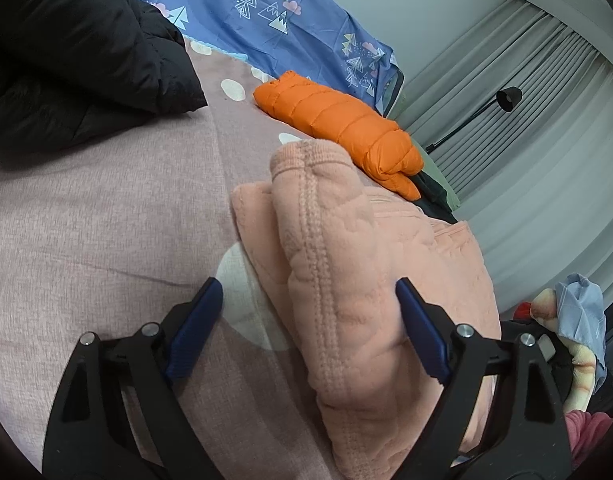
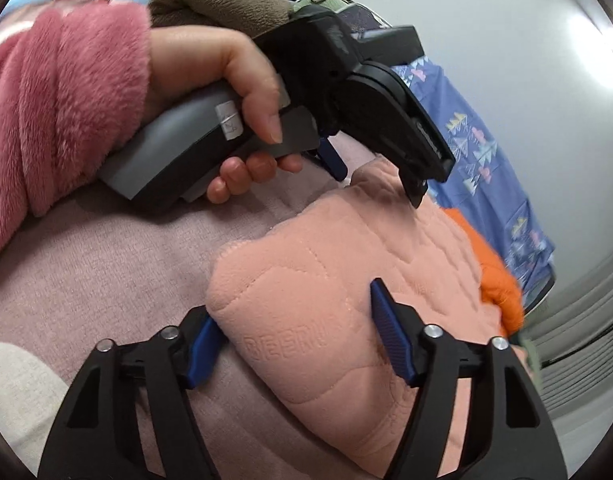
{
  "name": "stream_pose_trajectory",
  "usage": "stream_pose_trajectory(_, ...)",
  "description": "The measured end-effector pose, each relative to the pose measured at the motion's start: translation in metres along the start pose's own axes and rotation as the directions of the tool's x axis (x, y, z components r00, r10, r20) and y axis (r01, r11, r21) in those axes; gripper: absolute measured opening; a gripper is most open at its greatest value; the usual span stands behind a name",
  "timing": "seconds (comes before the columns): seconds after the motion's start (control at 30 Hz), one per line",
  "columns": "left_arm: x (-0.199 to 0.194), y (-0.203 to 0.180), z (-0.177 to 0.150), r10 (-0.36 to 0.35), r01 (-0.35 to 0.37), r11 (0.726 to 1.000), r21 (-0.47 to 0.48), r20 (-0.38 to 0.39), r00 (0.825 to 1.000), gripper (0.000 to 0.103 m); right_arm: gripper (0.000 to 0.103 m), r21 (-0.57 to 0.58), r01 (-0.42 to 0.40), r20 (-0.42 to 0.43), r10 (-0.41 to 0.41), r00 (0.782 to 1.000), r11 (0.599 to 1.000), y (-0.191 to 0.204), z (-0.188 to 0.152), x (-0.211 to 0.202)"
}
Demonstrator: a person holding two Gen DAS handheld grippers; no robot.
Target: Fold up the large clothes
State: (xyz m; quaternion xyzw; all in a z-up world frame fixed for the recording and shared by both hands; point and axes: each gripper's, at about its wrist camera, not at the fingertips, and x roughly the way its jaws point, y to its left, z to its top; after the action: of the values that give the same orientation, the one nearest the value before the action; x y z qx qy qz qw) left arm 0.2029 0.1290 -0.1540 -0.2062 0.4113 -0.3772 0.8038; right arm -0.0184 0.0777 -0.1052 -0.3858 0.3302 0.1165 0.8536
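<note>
fingers (image 1: 194, 332): left gripper (image 1: 308, 330) spread | peach garment (image 1: 346, 280): between, touching right finger

Both wrist views close, angled down; share peach garment (image 1: 346, 280).

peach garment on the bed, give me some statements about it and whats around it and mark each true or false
1. The peach garment lies bunched on a pinkish bedsheet. True.
2. The left gripper is shut tight on the orange puffer jacket. False: its jaws stand wide over the peach garment, and the orange jacket lies beyond it.
3. The right gripper has peach fabric between its blue pads. True.
4. A black jacket lies on top of the peach garment. False: it lies apart, further up the bed.
5. The hand holding the left gripper wears a pink fluffy sleeve. True.
</note>
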Motion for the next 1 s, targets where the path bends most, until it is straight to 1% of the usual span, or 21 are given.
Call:
stream_pose_trajectory(0.07, 0.001, 0.0, 0.0, 0.0, 0.0, 1.0, -0.001, -0.002, 1.0, 0.088, 0.06, 0.037, -0.022, 0.003, 0.022, 1.0, 0.999, -0.005, 0.001, 0.003)
stream_pose_trajectory(0.2, 0.001, 0.0, -0.001, -0.006, 0.006, 1.0, -0.003, -0.003, 1.0, 0.088, 0.055, 0.091, -0.036, 0.013, 0.035, 0.999, 0.995, -0.013, 0.002, 0.011)
stream_pose_trajectory(0.3, 0.002, -0.001, -0.001, -0.002, 0.002, 1.0, 0.001, -0.005, 1.0, 0.088, 0.05, 0.13, -0.068, 0.029, 0.065, 0.997, 0.989, -0.022, 0.001, 0.01)
stream_pose_trajectory(0.4, 0.002, -0.002, -0.001, 0.002, -0.002, 1.0, -0.005, 0.005, 1.0, 0.087, 0.042, 0.21, -0.123, 0.048, 0.115, 0.992, 0.97, -0.039, -0.001, 0.007)
stream_pose_trajectory(0.43, 0.002, -0.002, -0.001, 0.011, -0.011, 1.0, -0.014, 0.017, 1.0, 0.083, 0.038, 0.233, -0.14, 0.055, 0.13, 0.99, 0.962, -0.045, -0.001, 0.007)
stream_pose_trajectory(0.47, 0.002, -0.001, -0.001, 0.014, -0.013, 1.0, -0.027, 0.024, 1.0, 0.075, 0.035, 0.256, -0.155, 0.063, 0.144, 0.988, 0.954, -0.049, -0.001, 0.004)
stream_pose_trajectory(0.5, 0.002, -0.001, -0.002, 0.002, 0.0, 0.999, -0.041, 0.03, 1.0, 0.062, 0.034, 0.285, -0.173, 0.072, 0.159, 0.985, 0.943, -0.054, -0.001, 0.002)
stream_pose_trajectory(0.53, 0.002, 0.0, -0.002, -0.032, 0.034, 0.998, -0.058, 0.033, 0.999, 0.051, 0.033, 0.33, -0.199, 0.086, 0.18, 0.98, 0.923, -0.062, -0.003, 0.0)
stream_pose_trajectory(0.57, 0.003, 0.001, -0.003, -0.062, 0.065, 0.994, -0.086, 0.037, 0.997, 0.044, 0.031, 0.363, -0.218, 0.095, 0.196, 0.976, 0.906, -0.057, -0.004, -0.008)
stream_pose_trajectory(0.6, 0.003, 0.0, -0.003, -0.053, 0.057, 0.992, -0.108, 0.043, 0.998, 0.04, 0.031, 0.394, -0.239, 0.105, 0.215, 0.971, 0.888, -0.063, -0.006, -0.01)
stream_pose_trajectory(0.63, 0.003, -0.004, -0.003, -0.04, 0.045, 0.994, -0.101, 0.044, 0.998, 0.038, 0.03, 0.427, -0.264, 0.12, 0.235, 0.964, 0.865, -0.073, -0.007, -0.012)
stream_pose_trajectory(0.7, 0.0, -0.014, -0.001, -0.015, 0.02, 0.997, -0.081, 0.052, 0.999, 0.033, 0.029, 0.457, -0.294, 0.151, 0.253, 0.956, 0.839, -0.08, -0.01, -0.023)
stream_pose_trajectory(0.73, -0.003, -0.021, 0.001, -0.004, 0.009, 0.997, -0.08, 0.058, 0.998, 0.032, 0.029, 0.47, -0.311, 0.175, 0.258, 0.95, 0.826, -0.09, -0.012, -0.028)
stream_pose_trajectory(0.83, -0.016, -0.043, 0.01, 0.007, -0.001, 0.998, -0.063, 0.084, 0.996, 0.029, 0.029, 0.505, -0.346, 0.254, 0.247, 0.935, 0.791, -0.113, -0.021, -0.046)
stream_pose_trajectory(0.87, -0.02, -0.053, 0.013, 0.011, -0.007, 0.999, -0.046, 0.092, 0.996, 0.029, 0.029, 0.513, -0.353, 0.274, 0.241, 0.931, 0.783, -0.107, -0.027, -0.059)
stream_pose_trajectory(0.97, -0.027, -0.089, 0.027, 0.016, -0.017, 1.0, 0.013, 0.104, 0.994, 0.029, 0.029, 0.552, -0.382, 0.339, 0.219, 0.915, 0.741, -0.133, -0.038, -0.076)
stream_pose_trajectory(1.0, -0.028, -0.107, 0.034, 0.014, -0.019, 0.999, 0.044, 0.109, 0.994, 0.028, 0.029, 0.569, -0.39, 0.356, 0.21, 0.91, 0.724, -0.143, -0.044, -0.081)
